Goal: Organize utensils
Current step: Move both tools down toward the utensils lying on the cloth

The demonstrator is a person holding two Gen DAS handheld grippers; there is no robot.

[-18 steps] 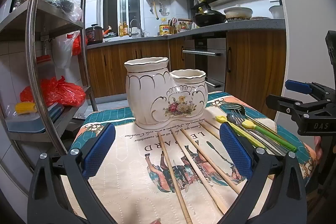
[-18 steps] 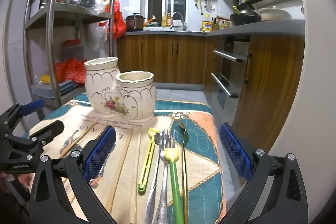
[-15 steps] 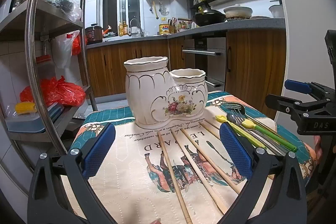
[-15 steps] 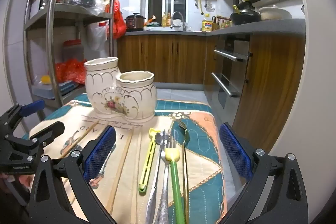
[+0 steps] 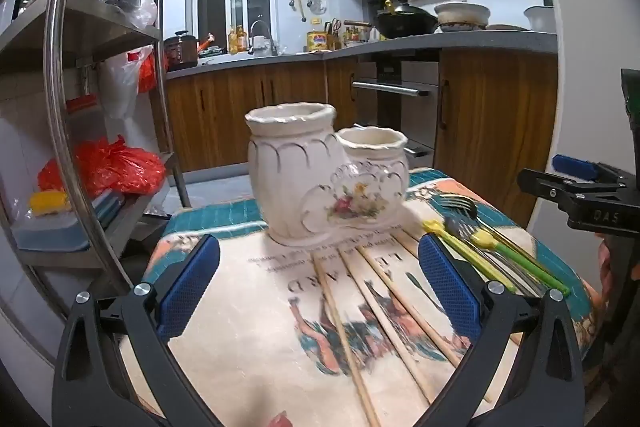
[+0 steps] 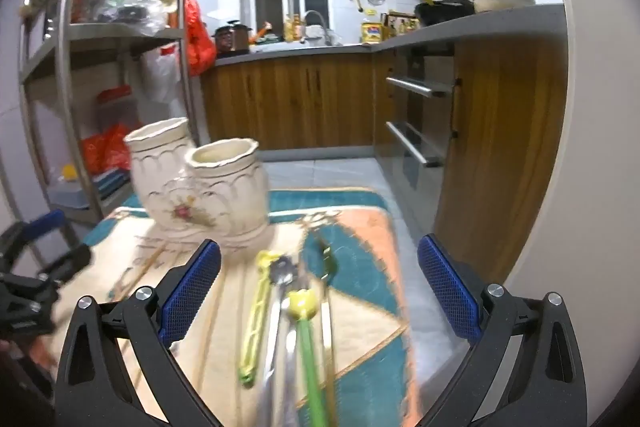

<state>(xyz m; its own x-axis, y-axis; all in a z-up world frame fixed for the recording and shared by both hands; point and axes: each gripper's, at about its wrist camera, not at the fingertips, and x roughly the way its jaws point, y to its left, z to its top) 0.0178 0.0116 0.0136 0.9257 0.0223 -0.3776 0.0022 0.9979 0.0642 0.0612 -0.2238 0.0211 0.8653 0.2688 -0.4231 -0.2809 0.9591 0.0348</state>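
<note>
Since the earlier frame our right gripper (image 6: 318, 291) has swung closer over the cutlery, the picture blurring, while our left gripper (image 5: 318, 281) barely shifted. At left of the left view, the left one gapes wide and empty above the chopsticks (image 5: 384, 301) on the cloth (image 5: 248, 327); the ceramic holder (image 5: 320, 179) stands upper centre, both cups empty. Rightward, the forks (image 5: 460, 205) and green-handled utensil (image 6: 308, 351) lie between our right gripper's wide, empty fingers. We should close squarely on one handle, not the whole bunch, then lift it upright
</note>
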